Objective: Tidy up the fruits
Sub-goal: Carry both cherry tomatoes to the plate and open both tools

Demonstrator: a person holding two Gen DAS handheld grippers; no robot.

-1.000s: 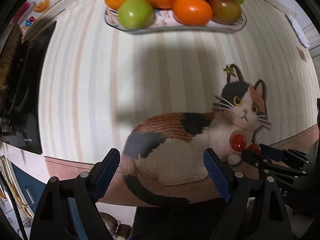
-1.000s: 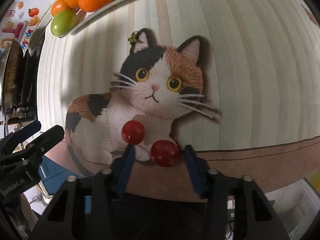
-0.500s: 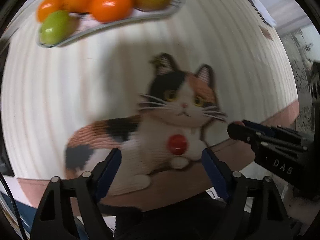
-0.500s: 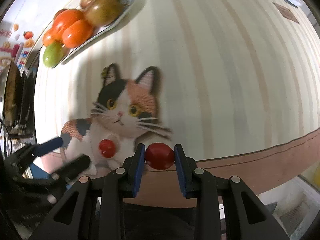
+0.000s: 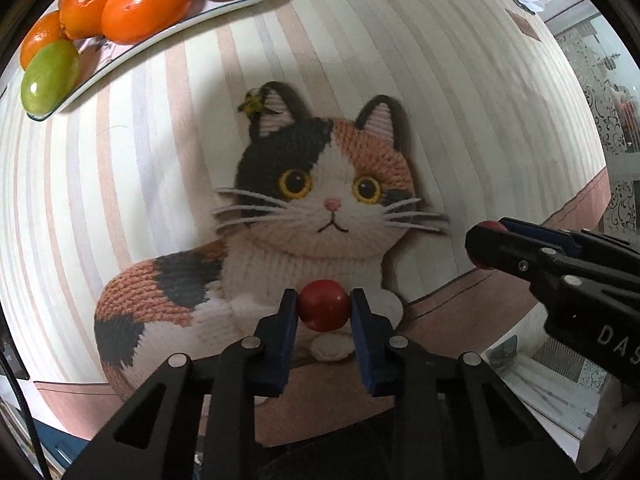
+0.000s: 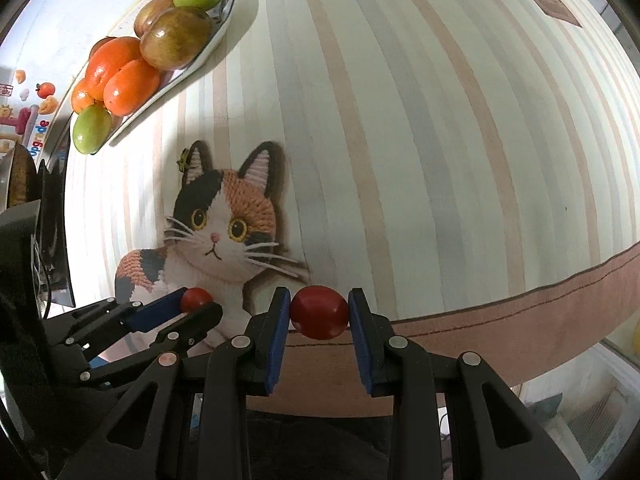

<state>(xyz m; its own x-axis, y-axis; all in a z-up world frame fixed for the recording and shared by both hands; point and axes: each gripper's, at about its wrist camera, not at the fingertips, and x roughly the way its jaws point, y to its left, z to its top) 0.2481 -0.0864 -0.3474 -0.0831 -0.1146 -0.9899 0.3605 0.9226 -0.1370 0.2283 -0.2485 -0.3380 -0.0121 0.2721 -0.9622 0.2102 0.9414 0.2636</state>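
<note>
Lifting both red cherry tomatoes cleanly calls for steady squeeze, since the left claw (image 5: 324,306), whose jaws have just been closing, pinches one tomato (image 5: 323,305) and the right claw (image 6: 319,312) clamps another (image 6: 319,312), the fruit plate (image 5: 224,8) lying far ahead across the bench (image 6: 440,140)

Small round glossy red cherry tomato (image 5: 323,310) clamped between blue pads of left hand-held gripper (image 5: 324,314). Second, slightly oval red cherry tomato (image 6: 319,312) clamped in right hand-held gripper (image 6: 319,316).
</note>
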